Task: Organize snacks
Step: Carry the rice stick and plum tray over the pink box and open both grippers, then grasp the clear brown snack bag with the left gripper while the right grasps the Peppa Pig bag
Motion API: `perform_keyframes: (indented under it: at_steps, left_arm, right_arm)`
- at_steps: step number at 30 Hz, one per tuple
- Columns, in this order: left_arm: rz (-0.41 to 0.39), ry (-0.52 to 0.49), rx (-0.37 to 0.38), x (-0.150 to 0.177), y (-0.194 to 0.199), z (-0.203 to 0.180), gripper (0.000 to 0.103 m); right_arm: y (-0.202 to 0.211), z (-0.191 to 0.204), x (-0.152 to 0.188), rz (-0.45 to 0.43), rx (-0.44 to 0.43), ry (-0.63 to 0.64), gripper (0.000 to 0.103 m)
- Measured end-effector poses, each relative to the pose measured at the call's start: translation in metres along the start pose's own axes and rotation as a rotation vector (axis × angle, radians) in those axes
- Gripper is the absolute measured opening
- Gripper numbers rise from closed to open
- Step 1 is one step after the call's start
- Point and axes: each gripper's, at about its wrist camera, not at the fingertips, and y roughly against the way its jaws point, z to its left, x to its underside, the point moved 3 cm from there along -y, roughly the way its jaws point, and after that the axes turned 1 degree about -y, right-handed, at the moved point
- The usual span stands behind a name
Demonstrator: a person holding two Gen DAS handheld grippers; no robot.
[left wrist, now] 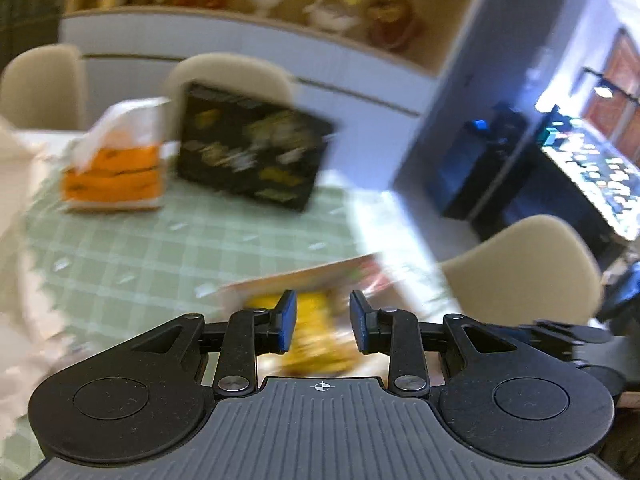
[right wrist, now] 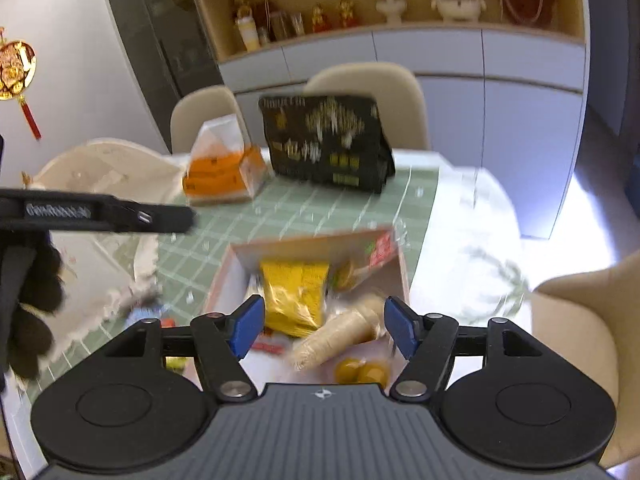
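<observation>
**Snack box on the green cloth, both grippers empty above it**

The open cardboard box (right wrist: 320,248) sits on the green checked tablecloth (right wrist: 280,208), near the table's front edge. Inside it, a yellow snack packet (right wrist: 294,296) stands toward the left, a ribbed beige roll in clear wrap (right wrist: 340,332) lies tilted just beside it, and a pack with round yellow pieces (right wrist: 362,372) lies nearest the camera. A red-labelled packet (right wrist: 380,252) leans against the box's far right corner.

The right gripper (right wrist: 324,326) hangs over the near end of the box with its blue-padded fingers (right wrist: 246,322) spread wide, holding nothing. The left gripper (left wrist: 323,322) also hovers over the box (left wrist: 304,276), its jaws parted by a narrower gap and empty; the yellow packet (left wrist: 316,336) shows blurred through that gap. The left-wrist view is smeared by motion. In the right-wrist view the left tool's black body (right wrist: 100,212) crosses the left side, held in a dark-gloved hand (right wrist: 32,304).

Farther back on the cloth stand an orange-and-clear bag (right wrist: 222,168) and, just to its right, a large black bag with gold print (right wrist: 328,144), the two near each other. A cream-coloured cloth bag (right wrist: 100,176) lies at the left. Beige chairs (right wrist: 368,88) ring the table, and behind them a wooden shelf of figurines (right wrist: 400,4) tops pale cabinets.
</observation>
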Motion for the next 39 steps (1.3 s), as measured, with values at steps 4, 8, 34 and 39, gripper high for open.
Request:
perform_keyframes:
  at_steps: [4, 8, 34, 39]
  left_arm:
    - [-0.028, 0.076, -0.203, 0.012, 0.024, 0.086, 0.031]
    - [0.042, 0.132, -0.318, 0.024, 0.016, 0.161, 0.031]
    - [0.31, -0.047, 0.024, 0.148, 0.035, 0.141, 0.035]
    - [0.347, -0.207, -0.072, 0.179, 0.052, 0.129, 0.045]
  right_arm:
    - [0.0, 0.011, 0.021, 0.035, 0.012, 0.014, 0.067]
    - [0.002, 0.031, 0.034, 0.076, 0.021, 0.033, 0.069]
    - [-0.025, 0.156, 0.107, 0.277, -0.034, 0.174, 0.072]
    - [-0.033, 0.185, 0.115, 0.287, -0.059, 0.208, 0.074]
